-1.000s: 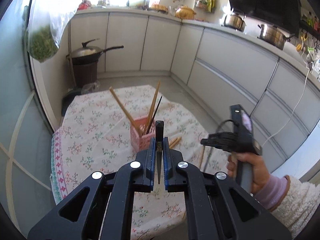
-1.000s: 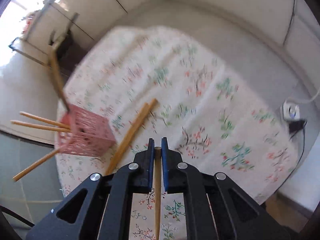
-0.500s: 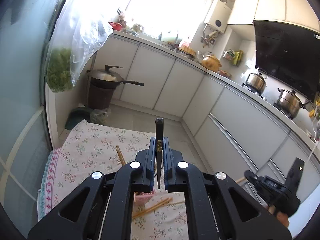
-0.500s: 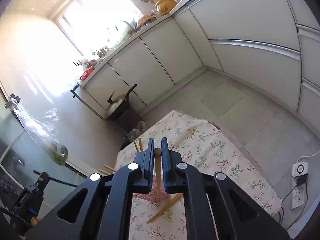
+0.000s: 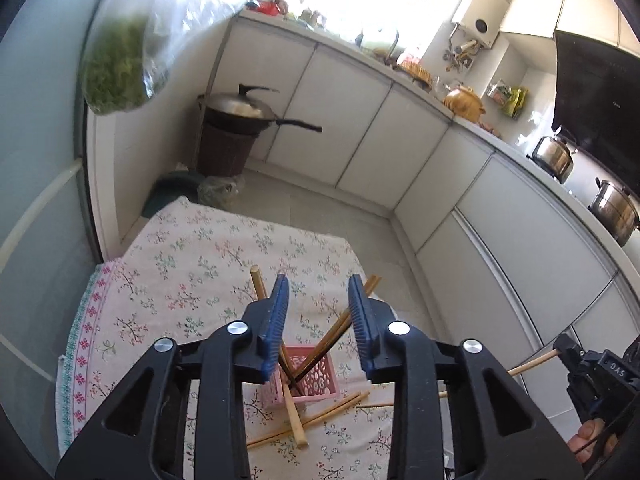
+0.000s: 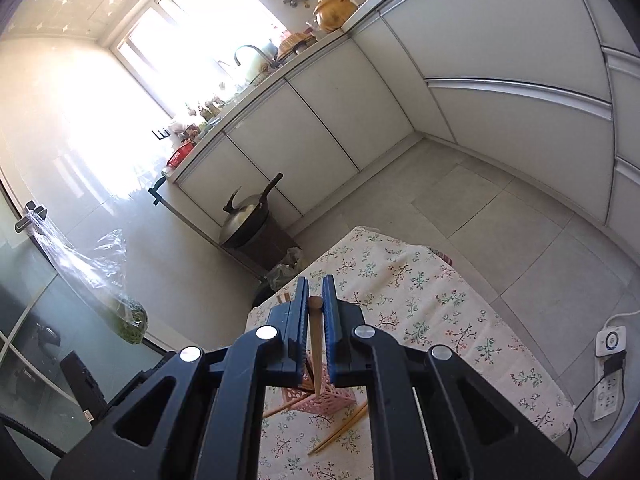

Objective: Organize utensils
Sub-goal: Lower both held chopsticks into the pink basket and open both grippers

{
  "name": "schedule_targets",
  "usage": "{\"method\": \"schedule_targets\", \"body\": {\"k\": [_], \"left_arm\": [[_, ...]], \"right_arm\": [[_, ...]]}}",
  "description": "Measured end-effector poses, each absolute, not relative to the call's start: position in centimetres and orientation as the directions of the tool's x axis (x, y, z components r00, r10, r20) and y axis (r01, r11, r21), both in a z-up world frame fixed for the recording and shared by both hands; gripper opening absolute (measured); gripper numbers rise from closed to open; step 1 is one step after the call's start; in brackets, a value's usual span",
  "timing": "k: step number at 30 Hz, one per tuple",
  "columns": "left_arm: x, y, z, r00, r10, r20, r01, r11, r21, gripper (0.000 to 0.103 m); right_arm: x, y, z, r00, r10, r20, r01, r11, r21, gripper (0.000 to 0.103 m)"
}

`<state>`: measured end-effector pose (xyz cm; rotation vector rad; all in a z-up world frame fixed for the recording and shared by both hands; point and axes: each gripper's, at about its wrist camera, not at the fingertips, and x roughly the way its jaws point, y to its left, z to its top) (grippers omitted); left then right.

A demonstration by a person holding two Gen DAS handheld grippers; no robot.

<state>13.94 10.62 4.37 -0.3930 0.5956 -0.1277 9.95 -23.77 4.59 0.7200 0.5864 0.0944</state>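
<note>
On the floral-clothed counter point(image 5: 192, 264) in this white kitchen, your left gripper point(image 5: 318, 320) is opening, empty, above the pink basket point(image 5: 310, 376) of chopsticks, while your right gripper point(image 6: 316, 316) stays clenched on a wooden chopstick point(image 6: 315, 344) that, I judge, needs lowering into it next.

Daylight pours through the window point(image 6: 192, 36), blown out to pure white in both views, and washes the left wall point(image 6: 72, 132) in glare. The cabinets point(image 5: 352, 132) sit evenly lit, the tablecloth point(image 5: 180, 264) in softer shade. Fisheye bending curves every straight edge, with dark vignette at the corners. The hanging bag point(image 5: 120, 52) is smeared and soft.
</note>
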Motion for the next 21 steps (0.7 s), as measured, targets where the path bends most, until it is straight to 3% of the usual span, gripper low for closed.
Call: {"method": "schedule_targets", "body": {"k": [6,16,21], "left_arm": [[12.6,11.9,5.5,0.839,-0.178,-0.514,-0.044,0.919,-0.391,0.041],[12.6,13.7,5.9,0.839,-0.189,-0.511,-0.050,0.907,-0.419,0.041],[12.6,13.1,5.6,0.825,-0.211,-0.524,-0.024,0.914,-0.406,0.042]], "right_arm": [[11.2,-22.5,4.9,0.832,0.284,-0.476,0.112,0.755,0.646,0.007],[16.9,-18.6,3.1,0.792,0.293,-0.535,0.134,0.771,0.622,0.007],[18.8,-17.0,0.1,0.746,0.328,-0.580,0.132,0.780,0.612,0.016]]}}
